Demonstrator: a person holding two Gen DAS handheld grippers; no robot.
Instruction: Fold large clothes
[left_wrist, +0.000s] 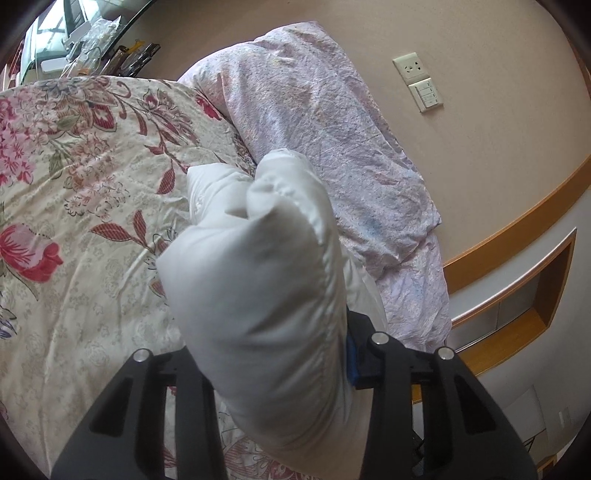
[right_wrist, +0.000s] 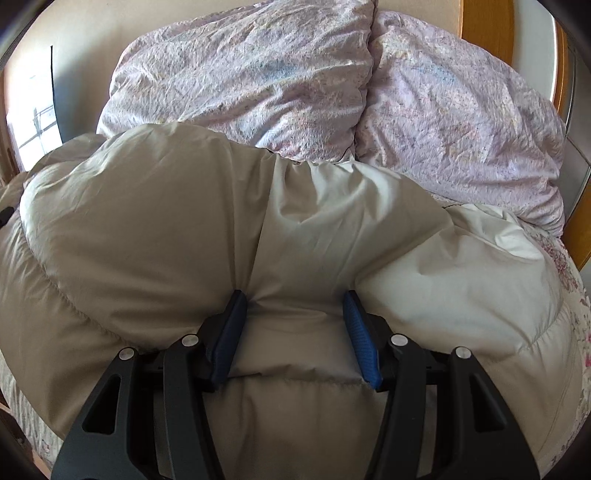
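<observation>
A puffy white padded jacket rises in a thick roll between the jaws of my left gripper, held above the bed. Only the right blue pad shows; the roll hides the left one. In the right wrist view the same jacket looks beige-white and lies bunched across the bed. My right gripper is shut on a pinched fold of it, both blue pads pressing into the fabric.
A floral bedspread covers the bed. Crumpled pale pink pillows lean against the wall behind the jacket. A wall socket and switch and a wooden niche are on the right. A cluttered shelf sits far left.
</observation>
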